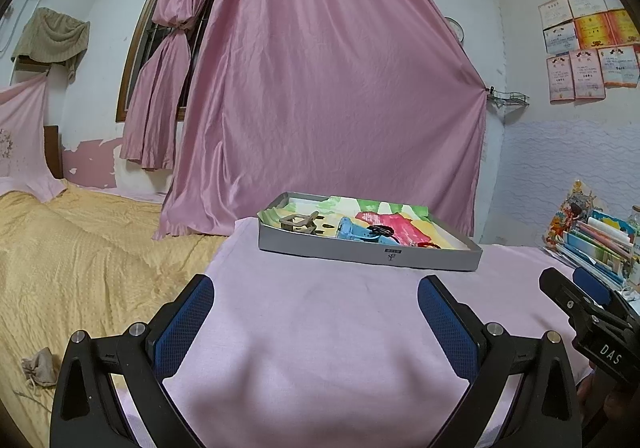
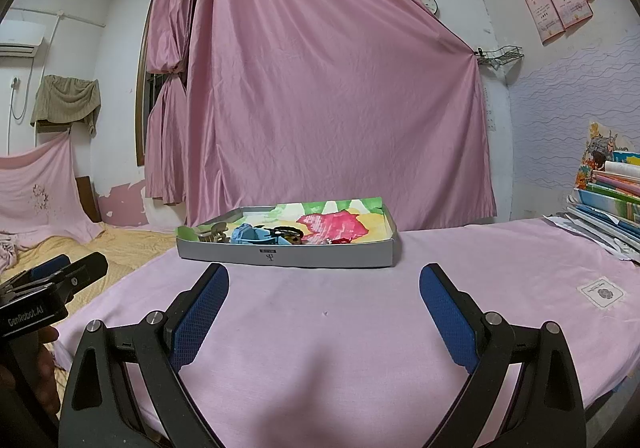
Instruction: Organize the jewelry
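Both claws, left (image 1: 314,306) and right (image 2: 324,294), gape empty above the surface (image 2: 360,328); the tray (image 2: 288,254) holds what seem 2 clips.

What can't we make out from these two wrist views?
- Small items in the tray: its near wall hides their lower parts in both views; the red piece is too small to identify.
- Dark item beside the blue clip: too small, left view.
- Book stack: cut off by the right edge.
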A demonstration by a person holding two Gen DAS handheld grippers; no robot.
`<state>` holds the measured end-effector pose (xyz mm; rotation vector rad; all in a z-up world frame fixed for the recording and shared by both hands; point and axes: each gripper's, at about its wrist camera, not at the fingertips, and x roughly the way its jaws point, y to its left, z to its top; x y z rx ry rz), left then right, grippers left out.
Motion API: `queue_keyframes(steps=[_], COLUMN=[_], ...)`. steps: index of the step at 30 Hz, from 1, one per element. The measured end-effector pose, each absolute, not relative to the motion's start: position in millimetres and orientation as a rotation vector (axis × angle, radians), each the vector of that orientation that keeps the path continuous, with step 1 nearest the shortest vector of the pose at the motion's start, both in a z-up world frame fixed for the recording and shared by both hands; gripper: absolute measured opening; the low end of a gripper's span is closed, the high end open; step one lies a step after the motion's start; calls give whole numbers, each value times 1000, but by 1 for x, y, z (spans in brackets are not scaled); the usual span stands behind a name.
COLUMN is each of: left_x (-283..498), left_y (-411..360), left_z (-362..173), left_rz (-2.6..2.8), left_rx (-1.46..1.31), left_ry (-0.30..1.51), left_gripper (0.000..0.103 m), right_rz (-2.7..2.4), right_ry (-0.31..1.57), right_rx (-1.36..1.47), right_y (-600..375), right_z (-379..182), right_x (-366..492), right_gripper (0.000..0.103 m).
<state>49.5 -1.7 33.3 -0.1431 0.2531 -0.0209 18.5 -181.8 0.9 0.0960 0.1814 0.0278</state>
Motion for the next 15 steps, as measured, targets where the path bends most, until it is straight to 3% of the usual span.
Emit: queue_keyframes(steps=[15], left_x=[49], left_y=[-1], left_z=[32], left_rz=[-21], left_rx=[-142], left_ry=[254], left_gripper=[102], right_rz=[29], right_ry=[185], right_rx=[96], right_y=[-182], right_z=[1], right_x=[19], right_gripper=[94])
